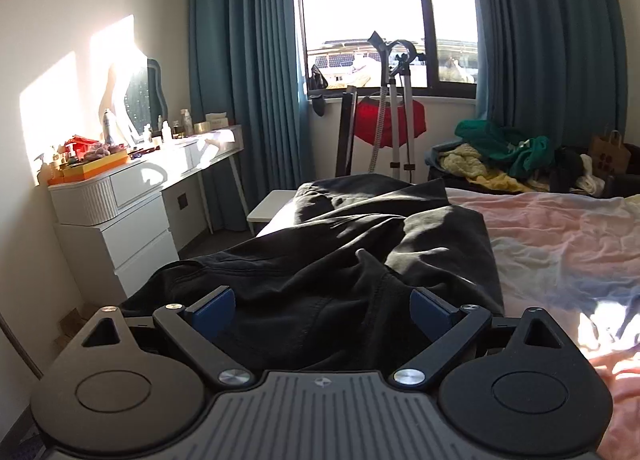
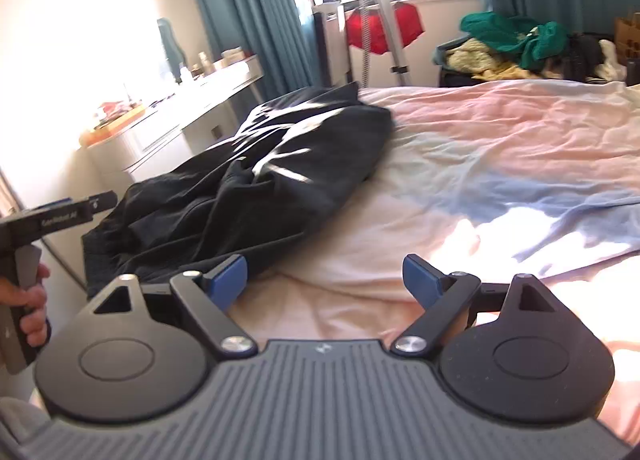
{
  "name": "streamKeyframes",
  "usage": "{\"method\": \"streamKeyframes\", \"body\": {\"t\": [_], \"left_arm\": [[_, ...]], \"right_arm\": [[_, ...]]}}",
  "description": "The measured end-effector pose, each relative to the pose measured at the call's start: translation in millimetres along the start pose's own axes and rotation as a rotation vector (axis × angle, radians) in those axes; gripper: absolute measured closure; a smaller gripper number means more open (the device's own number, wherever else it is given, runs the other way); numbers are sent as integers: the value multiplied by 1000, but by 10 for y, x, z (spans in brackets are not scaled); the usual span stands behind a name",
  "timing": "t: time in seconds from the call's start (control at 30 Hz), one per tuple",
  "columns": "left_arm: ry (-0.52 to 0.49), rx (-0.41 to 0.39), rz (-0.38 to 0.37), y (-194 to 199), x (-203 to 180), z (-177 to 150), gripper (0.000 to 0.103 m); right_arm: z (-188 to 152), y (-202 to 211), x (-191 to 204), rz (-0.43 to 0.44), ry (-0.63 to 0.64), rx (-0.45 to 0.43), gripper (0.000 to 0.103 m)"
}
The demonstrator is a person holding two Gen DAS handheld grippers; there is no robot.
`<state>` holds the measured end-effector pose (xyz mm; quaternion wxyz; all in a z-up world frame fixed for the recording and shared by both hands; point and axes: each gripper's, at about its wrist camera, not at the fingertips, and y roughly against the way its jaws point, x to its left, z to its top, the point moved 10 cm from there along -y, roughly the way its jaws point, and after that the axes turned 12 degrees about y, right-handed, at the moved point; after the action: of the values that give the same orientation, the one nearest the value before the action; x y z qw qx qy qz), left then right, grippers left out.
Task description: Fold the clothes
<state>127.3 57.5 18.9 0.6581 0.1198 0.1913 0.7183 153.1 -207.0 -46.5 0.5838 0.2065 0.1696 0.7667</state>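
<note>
Both grippers hang released, left gripper [image 1: 322, 306] and right gripper [image 2: 324, 280], fingers wide, gripping nothing. The black garment [image 2: 248, 184] lies rumpled along the bed's [image 2: 500, 148] left edge. Between folds, I'd say; next, pick fresh edges.

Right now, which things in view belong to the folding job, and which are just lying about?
In the job:
black garment
bed
left claw
right claw

Lying about:
clothes pile
dresser clutter
red garment
paper bag
</note>
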Motion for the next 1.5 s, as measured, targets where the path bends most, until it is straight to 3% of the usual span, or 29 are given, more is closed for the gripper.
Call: {"method": "streamKeyframes", "body": {"t": [0.2, 0.4, 0.57, 0.7, 0.77, 0.83, 0.97, 1.07, 1.23, 1.33, 1.5], "left_arm": [[-200, 53, -61, -673, -1112, -313, 10], [-360, 65, -69, -1624, -1941, -612, 19], [-392, 72, -32, -2535, -2411, -614, 23], [-468, 14, 49, -3074, -2672, -574, 19], [-551, -20, 85, -3234, -2771, -573, 42], [-597, -35, 93, -3294, -2826, -551, 99], [-562, -83, 2, -3005, -2887, -332, 101], [-528, -139, -89, -2521, -2964, -66, 102], [-416, -163, -241, -1626, -2914, 439, 102], [-319, -170, -340, -1009, -2714, 705, 102], [-106, -215, -402, -138, -2006, 903, 102]], "right_arm": [[51, 137, -794, -141, -125, -84, 16], [-123, -11, -1276, -222, -203, -81, 16], [-269, -257, -1565, -263, -261, -49, 16], [-441, -531, -1740, -256, -337, 2, 16], [-519, -658, -1794, -258, -356, 29, 16], [-565, -746, -1856, -271, -368, 38, 16], [-593, -815, -1938, -297, -392, 37, 16], [-560, -785, -1931, -303, -380, 18, 16], [-437, -582, -1897, -325, -353, -41, 16], [-323, -368, -1873, -331, -343, -106, 16], [-177, -64, -1783, -293, -350, -202, 16]]}}
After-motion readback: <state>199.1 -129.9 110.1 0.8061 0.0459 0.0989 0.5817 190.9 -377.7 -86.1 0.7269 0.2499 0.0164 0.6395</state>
